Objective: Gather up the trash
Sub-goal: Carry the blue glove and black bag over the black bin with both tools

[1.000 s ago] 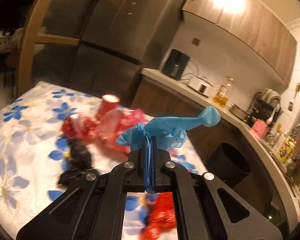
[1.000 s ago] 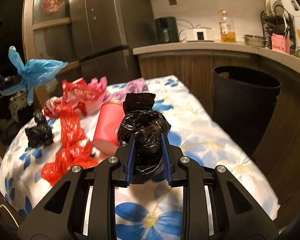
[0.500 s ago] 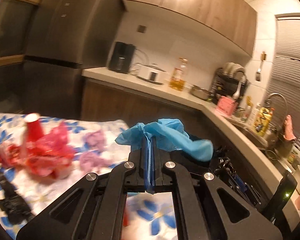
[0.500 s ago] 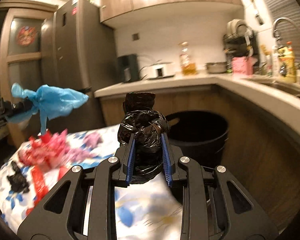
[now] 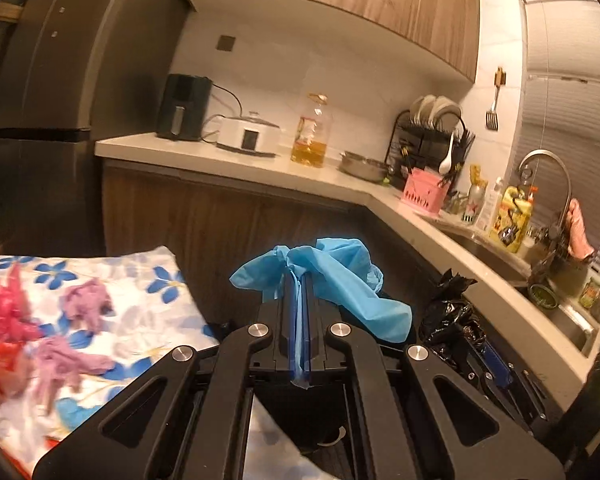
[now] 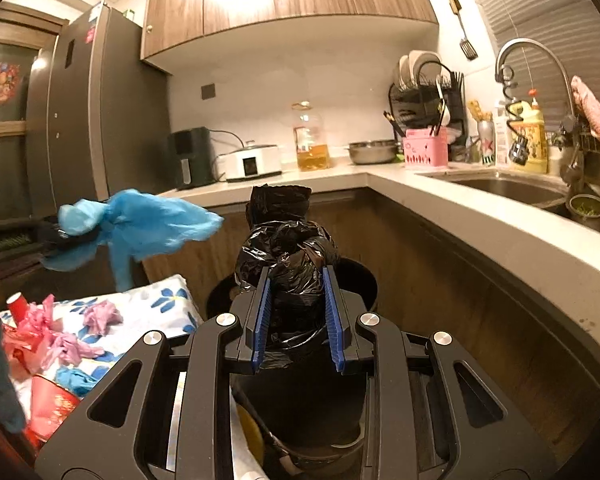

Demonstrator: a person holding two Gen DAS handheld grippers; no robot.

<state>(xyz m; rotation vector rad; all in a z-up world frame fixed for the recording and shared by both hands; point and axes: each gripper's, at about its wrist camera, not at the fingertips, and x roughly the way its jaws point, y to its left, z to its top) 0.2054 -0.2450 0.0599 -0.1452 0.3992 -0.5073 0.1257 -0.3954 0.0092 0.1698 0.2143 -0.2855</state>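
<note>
My left gripper (image 5: 300, 320) is shut on a crumpled blue plastic bag (image 5: 340, 280), held in the air past the table's corner. In the right wrist view that blue bag (image 6: 140, 220) hangs at the left. My right gripper (image 6: 298, 312) is shut on a knotted black plastic bag (image 6: 288, 248), with its blue pads pressing both sides. The black bag (image 5: 448, 312) also shows at the right of the left wrist view. A round black bin (image 6: 360, 284) stands just behind and below the right gripper. Purple scraps (image 5: 88, 300) and red wrappers (image 6: 24, 344) lie on the table.
The table with a blue-flowered cloth (image 5: 148, 276) is at the left, with a red cup (image 6: 16, 304) on it. A wooden-fronted counter (image 6: 480, 232) wraps around the back and right, with a sink and tap (image 6: 532, 56). A tall fridge (image 6: 84, 120) stands at the back left.
Both grippers have swung away from the table toward the counter corner, each keeping its bag. The black bin has come close under the right gripper, and the table trash has slid to the left edge.
</note>
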